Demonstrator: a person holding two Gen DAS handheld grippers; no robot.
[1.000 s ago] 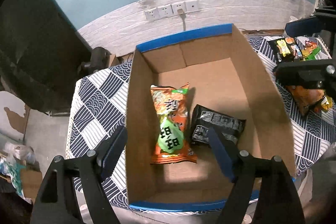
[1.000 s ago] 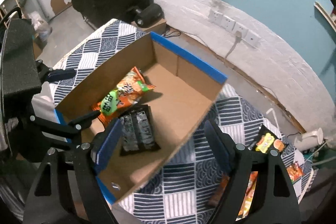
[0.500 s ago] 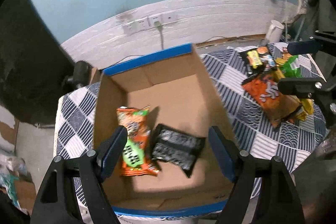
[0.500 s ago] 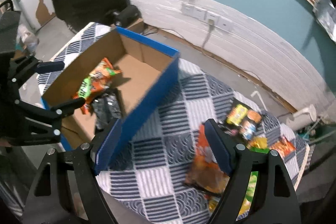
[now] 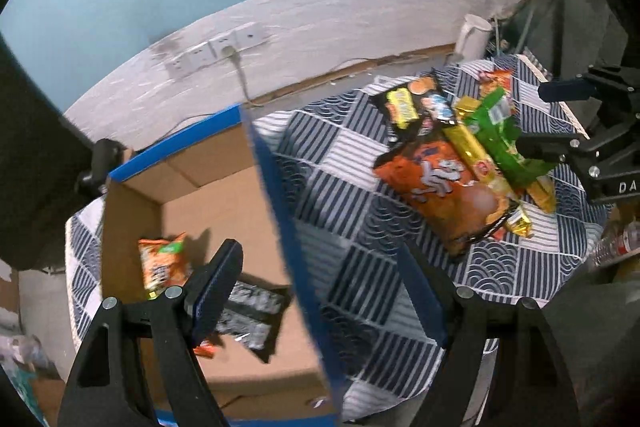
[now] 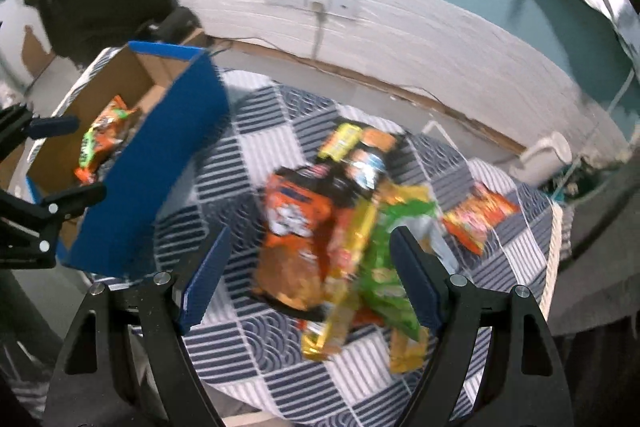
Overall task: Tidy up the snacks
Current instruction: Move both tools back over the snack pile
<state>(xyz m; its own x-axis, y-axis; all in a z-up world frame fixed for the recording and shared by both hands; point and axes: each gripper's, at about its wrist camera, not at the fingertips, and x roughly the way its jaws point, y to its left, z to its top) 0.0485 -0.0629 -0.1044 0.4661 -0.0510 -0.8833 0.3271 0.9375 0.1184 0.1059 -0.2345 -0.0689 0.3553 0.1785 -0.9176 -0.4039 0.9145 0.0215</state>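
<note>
1. Right gripper (image 6: 308, 267) hovers with fingers spread and empty, just above the snack pile (image 6: 340, 227) on the checked cloth (image 6: 248, 147).
2. Left gripper (image 5: 320, 291), also spread and empty, straddles the wall of the box (image 5: 280, 211).
3. Step in hand, likely: fetching another snack; next, lower and close on one packet.
4. At ten o'clock, the box holds an orange packet (image 5: 164, 263) and a black packet (image 5: 252, 311).
5. Both views have swung from box toward pile.

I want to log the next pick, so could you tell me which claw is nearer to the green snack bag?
Right. The right claw hovers open directly over the green snack bag, while the left claw sits back by the box wall.
</note>
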